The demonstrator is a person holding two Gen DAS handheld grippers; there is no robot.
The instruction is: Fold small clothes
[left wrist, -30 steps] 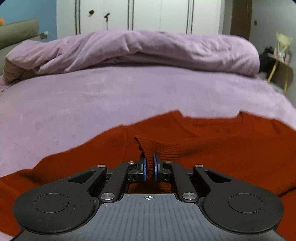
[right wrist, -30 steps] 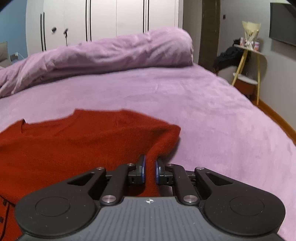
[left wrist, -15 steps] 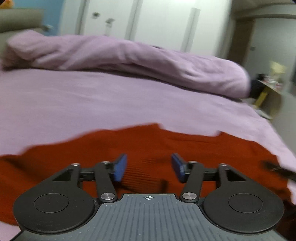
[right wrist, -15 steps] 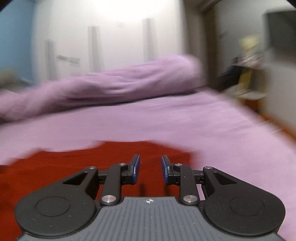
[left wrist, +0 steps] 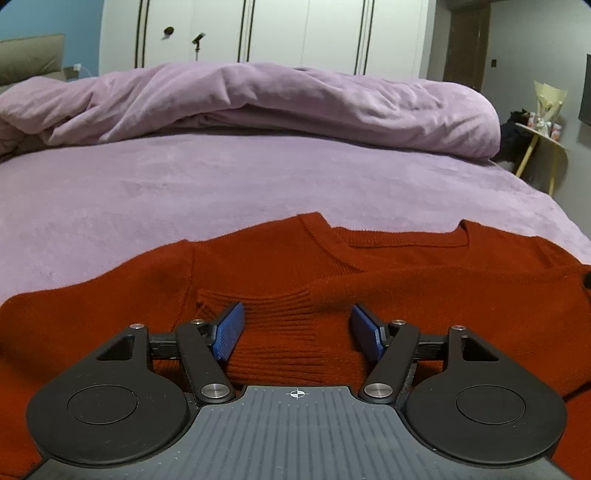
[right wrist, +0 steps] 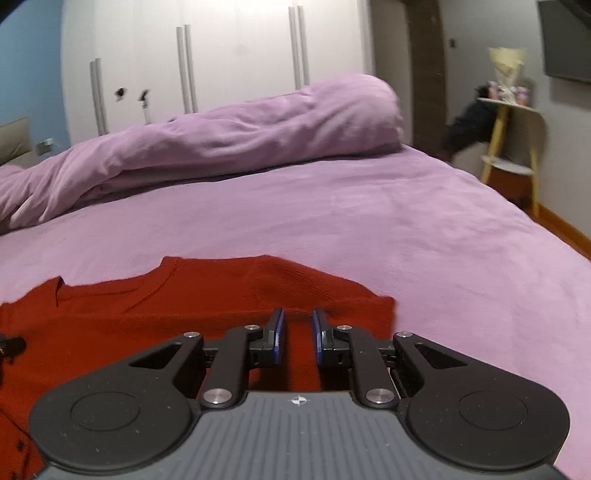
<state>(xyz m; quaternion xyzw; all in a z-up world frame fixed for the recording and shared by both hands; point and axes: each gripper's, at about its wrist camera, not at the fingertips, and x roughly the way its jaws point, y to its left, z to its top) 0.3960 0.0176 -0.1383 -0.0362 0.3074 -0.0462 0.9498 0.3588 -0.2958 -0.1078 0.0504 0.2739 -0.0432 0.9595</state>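
Rust-red knit sweater (left wrist: 388,280) lies flat on the lilac bedsheet (left wrist: 221,192), neckline at the far side, ribbed collar showing. Its ribbed cuff (left wrist: 273,332) is folded inward across the body and sits on top of the torso panel. Left gripper (left wrist: 297,328) hangs low over that cuff, pointing down at a slant; jaws stand wide and are opening, blue pads (left wrist: 231,330) on either side of the ribbing without pressing it, so nothing is held. Cuff fabric is between the fingers but free. In the right wrist view the same sweater (right wrist: 147,314) fills the lower left, its near right corner ending just past the right gripper (right wrist: 298,336). That gripper's jaws stand a narrow gap apart and are closing; red knit shows through the gap below them, pads clear of it, no grip. A dark tip at the left edge of the right view is probably part of the other tool, too small to be sure. Bunched lilac duvet (left wrist: 258,107) runs across the far side of the bed, well apart from the sweater. White wardrobe doors (left wrist: 277,33) behind it, yellow-legged side table (right wrist: 513,133) at the right wall.
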